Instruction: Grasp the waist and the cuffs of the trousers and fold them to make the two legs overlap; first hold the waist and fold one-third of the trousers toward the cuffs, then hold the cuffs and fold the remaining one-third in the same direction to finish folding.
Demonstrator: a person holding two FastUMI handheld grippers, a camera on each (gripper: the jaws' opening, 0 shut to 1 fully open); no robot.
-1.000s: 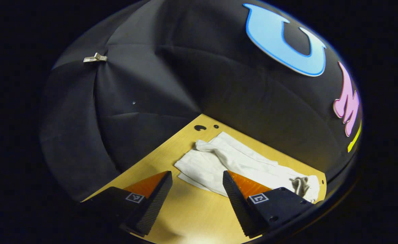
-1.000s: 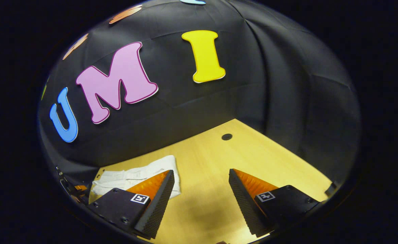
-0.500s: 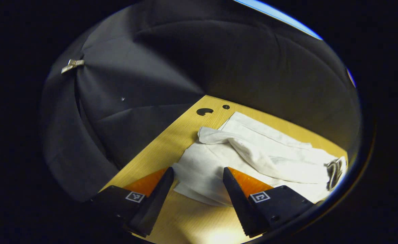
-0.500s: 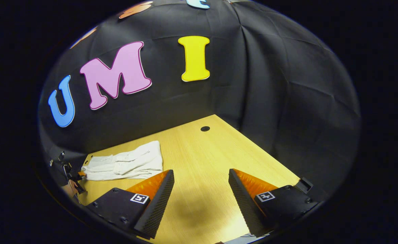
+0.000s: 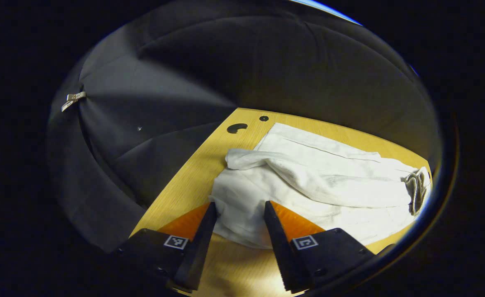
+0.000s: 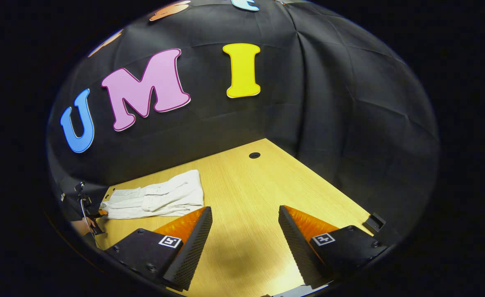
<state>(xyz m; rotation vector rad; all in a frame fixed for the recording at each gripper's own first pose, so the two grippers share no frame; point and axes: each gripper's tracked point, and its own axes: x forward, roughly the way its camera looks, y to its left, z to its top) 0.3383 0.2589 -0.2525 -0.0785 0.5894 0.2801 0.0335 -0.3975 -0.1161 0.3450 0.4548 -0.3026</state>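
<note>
Left gripper view close over the trousers [image 5: 316,181], right gripper view farther off, both sharing them

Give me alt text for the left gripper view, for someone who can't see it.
The left tool is open, its fingers straddling the near edge of crumpled white trousers without pinching them yet. The trousers lie on a light wooden table against the booth's black cloth wall.

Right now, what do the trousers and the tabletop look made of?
Trousers: white woven cloth, probably cotton or linen; matte, limp, creased, bunched between the left gripper fingers. Tabletop: light wood or wood-look laminate; fine straight grain, smooth, slight sheen.
</note>
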